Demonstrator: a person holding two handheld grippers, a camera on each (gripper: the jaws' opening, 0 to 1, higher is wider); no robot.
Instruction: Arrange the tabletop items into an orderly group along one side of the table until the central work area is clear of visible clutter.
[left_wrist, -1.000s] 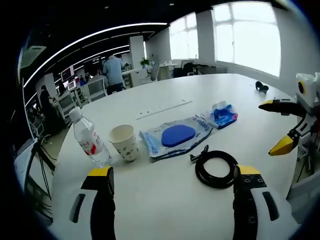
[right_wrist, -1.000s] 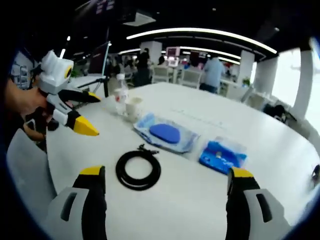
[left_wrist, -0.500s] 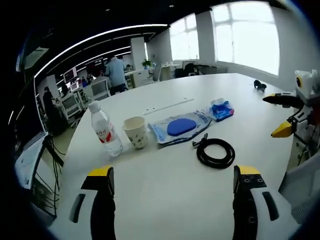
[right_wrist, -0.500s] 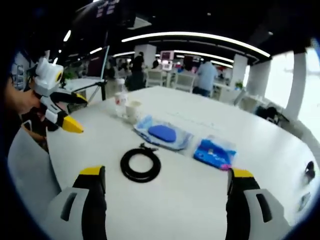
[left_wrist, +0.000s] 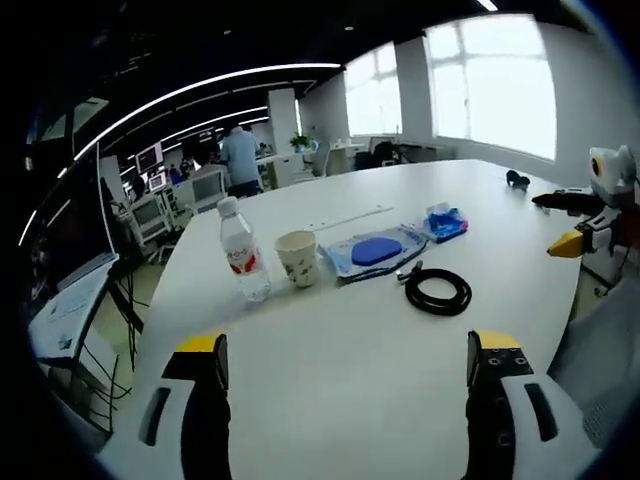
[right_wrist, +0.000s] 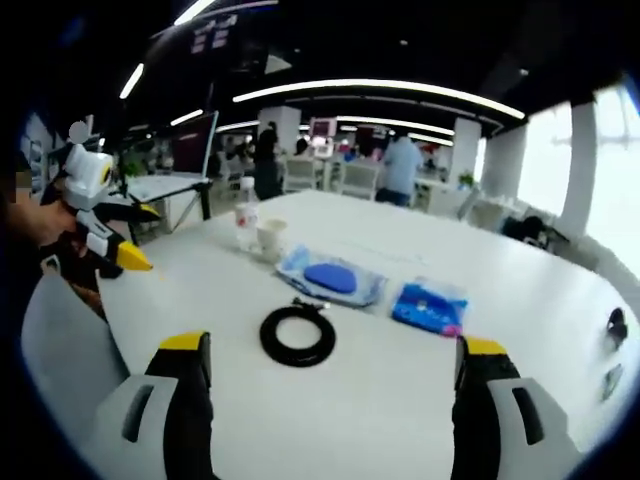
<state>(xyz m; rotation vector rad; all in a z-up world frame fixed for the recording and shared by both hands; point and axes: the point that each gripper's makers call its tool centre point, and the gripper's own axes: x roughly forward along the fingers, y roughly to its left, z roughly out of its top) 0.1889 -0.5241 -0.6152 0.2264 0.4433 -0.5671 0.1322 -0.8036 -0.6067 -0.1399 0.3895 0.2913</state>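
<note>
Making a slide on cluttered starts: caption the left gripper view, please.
Open left hand-held gripper faces a bottle, cup, blue packets and coiled cable.

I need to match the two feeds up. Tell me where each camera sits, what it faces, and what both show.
Left gripper view: rides the left hand-held gripper, open over the near table edge, facing the water bottle, paper cup and black cable coil.
Right gripper view: rides the right hand-held gripper, open, facing the same row.
Shared: bottle, cup, coil, both blue packets; each shows the other gripper.
</note>
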